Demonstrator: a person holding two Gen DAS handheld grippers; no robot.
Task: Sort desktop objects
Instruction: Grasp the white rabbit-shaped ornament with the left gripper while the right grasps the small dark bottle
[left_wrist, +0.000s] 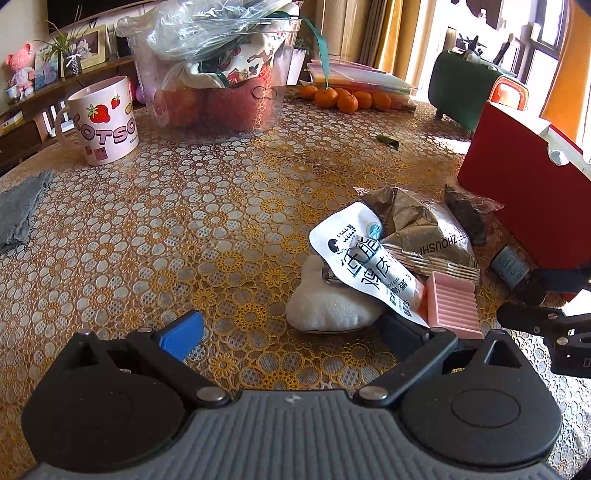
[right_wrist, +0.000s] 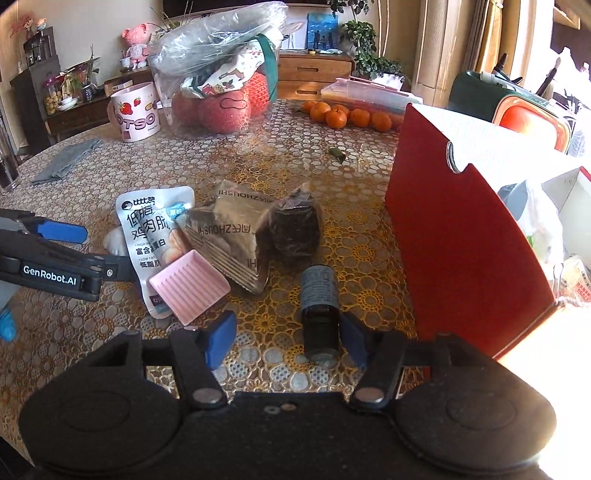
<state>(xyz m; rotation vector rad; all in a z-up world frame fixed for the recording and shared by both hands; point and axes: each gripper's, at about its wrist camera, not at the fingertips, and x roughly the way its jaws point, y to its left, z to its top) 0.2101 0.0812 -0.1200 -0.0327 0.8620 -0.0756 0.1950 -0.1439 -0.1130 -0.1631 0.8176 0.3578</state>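
Observation:
A pile lies on the flowered tablecloth: a white snack pouch (left_wrist: 373, 266) (right_wrist: 151, 236), a grey foil packet (left_wrist: 424, 232) (right_wrist: 236, 236), a dark wrapped lump (right_wrist: 293, 230), a pink ribbed dish (left_wrist: 452, 304) (right_wrist: 190, 286) and a white plush (left_wrist: 328, 306). A small dark bottle (right_wrist: 319, 314) lies on its side. My left gripper (left_wrist: 291, 332) is open, its right finger beside the plush and dish. My right gripper (right_wrist: 288, 336) is open, the bottle's cap end between its fingers, against the right one.
A red open box (right_wrist: 458, 243) (left_wrist: 517, 199) stands to the right of the pile. At the back are a pink LOTSO mug (left_wrist: 105, 122), a clear tub of fruit and bags (left_wrist: 218, 85) and several tangerines (left_wrist: 343, 98). A grey cloth (left_wrist: 18, 206) lies at left.

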